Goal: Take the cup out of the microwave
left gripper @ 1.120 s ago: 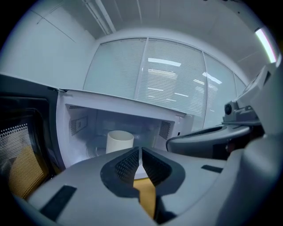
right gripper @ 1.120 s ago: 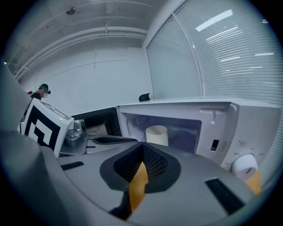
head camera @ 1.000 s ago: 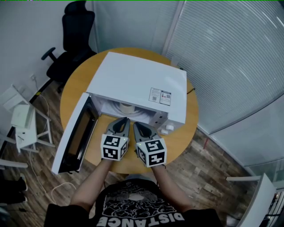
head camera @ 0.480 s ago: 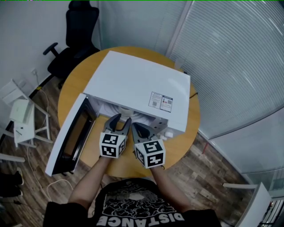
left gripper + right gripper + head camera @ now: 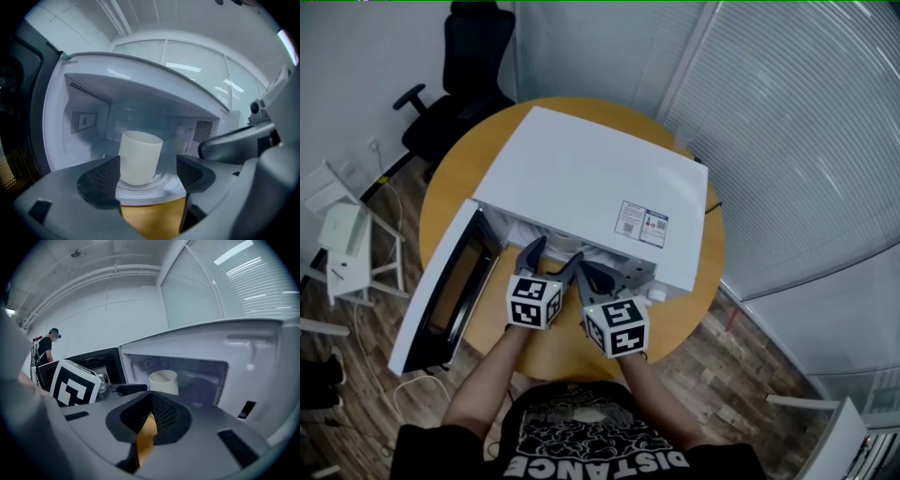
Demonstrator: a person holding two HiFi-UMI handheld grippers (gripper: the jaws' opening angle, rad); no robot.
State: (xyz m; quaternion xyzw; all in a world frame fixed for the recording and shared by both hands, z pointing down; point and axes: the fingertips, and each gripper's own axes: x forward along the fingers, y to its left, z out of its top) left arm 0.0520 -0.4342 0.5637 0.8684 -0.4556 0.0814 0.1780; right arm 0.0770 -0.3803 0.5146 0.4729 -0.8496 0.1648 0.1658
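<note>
White cup point(image 5: 139, 157), standing inside the microwave point(image 5: 581, 178), could be knocked over if bumped by the left tongs point(image 5: 149, 174), which are being opened wide at the microwave's doorway with nothing between them, while the right tongs point(image 5: 150, 408) are closed up tight and empty.

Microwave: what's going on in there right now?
A person holds a gripper in each hand at the open microwave on the table. The left gripper is opening its jaws, aimed at the cup standing inside, not gripping it yet. The right gripper is shut and empty beside it.
</note>
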